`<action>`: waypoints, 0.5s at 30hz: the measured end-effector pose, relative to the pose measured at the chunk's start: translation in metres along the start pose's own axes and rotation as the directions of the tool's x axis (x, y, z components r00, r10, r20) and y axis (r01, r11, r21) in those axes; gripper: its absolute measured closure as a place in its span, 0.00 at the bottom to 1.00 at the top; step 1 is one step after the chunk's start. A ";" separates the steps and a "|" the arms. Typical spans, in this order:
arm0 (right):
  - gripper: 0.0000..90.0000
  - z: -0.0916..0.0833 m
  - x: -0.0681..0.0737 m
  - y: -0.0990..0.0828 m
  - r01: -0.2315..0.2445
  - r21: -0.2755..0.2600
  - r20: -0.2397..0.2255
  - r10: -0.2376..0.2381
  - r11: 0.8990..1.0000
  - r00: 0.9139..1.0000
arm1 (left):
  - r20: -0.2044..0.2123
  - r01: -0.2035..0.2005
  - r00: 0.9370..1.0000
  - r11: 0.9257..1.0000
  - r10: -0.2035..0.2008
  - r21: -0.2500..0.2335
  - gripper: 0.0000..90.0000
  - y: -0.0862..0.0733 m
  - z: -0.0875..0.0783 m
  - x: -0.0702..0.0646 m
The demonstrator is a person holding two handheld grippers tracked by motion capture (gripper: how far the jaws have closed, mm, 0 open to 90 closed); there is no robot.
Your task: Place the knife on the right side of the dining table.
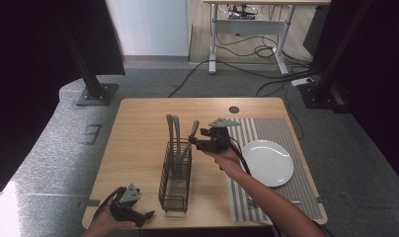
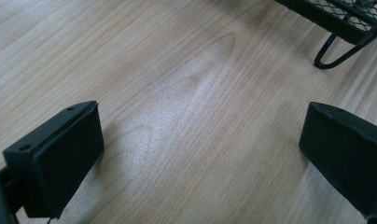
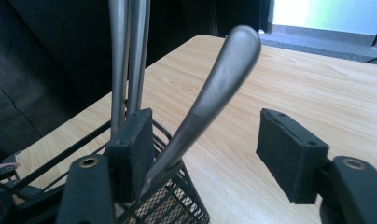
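Observation:
A black wire-mesh cutlery basket (image 1: 175, 178) stands on the wooden table (image 1: 138, 128), with three grey metal utensil handles (image 1: 177, 131) sticking up from its far end. My right gripper (image 1: 197, 144) is open at the basket's far right side. In the right gripper view the leaning handle (image 3: 214, 88) rises between the spread jaws, next to the left jaw, and two upright handles (image 3: 127, 51) stand behind that jaw. My left gripper (image 1: 147, 214) rests low at the table's front left, open over bare wood (image 2: 196, 116), with the basket's foot (image 2: 336, 51) just ahead.
A white plate (image 1: 269, 162) lies on a striped grey placemat (image 1: 276, 129) at the table's right. A dark round grommet (image 1: 234, 109) sits near the far edge. Black stands and cables occupy the floor beyond the table.

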State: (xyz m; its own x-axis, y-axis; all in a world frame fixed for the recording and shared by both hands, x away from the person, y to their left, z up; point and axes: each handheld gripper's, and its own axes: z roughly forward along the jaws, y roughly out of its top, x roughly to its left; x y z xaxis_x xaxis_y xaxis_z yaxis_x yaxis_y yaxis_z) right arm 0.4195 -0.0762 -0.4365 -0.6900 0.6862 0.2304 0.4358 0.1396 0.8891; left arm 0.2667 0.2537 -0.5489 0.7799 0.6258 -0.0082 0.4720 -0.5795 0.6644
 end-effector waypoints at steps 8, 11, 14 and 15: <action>0.53 0.018 -0.009 0.004 -0.048 0.018 -0.067 0.049 0.999 0.997 | 0.000 0.000 1.000 1.000 0.000 0.000 0.00 0.000 0.000 0.000; 0.58 0.021 -0.010 0.005 -0.043 0.022 -0.081 0.044 0.999 0.996 | 0.000 0.000 1.000 1.000 0.000 0.000 0.00 0.000 0.000 0.000; 0.70 0.024 -0.012 0.007 -0.038 0.029 -0.110 0.041 0.999 0.993 | 0.001 0.000 1.000 1.000 0.000 0.001 0.00 0.000 0.000 0.000; 0.73 0.024 -0.013 0.007 -0.048 0.031 -0.123 0.051 0.998 0.991 | 0.001 0.000 1.000 1.000 0.000 0.001 0.00 0.000 0.000 0.000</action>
State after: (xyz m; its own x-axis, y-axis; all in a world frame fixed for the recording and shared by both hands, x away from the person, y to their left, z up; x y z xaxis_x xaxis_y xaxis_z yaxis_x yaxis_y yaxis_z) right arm 0.4458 -0.0672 -0.4432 -0.7324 0.5995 0.3228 0.4862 0.1287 0.8643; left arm 0.2669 0.2537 -0.5488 0.7803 0.6254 -0.0092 0.4725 -0.5798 0.6638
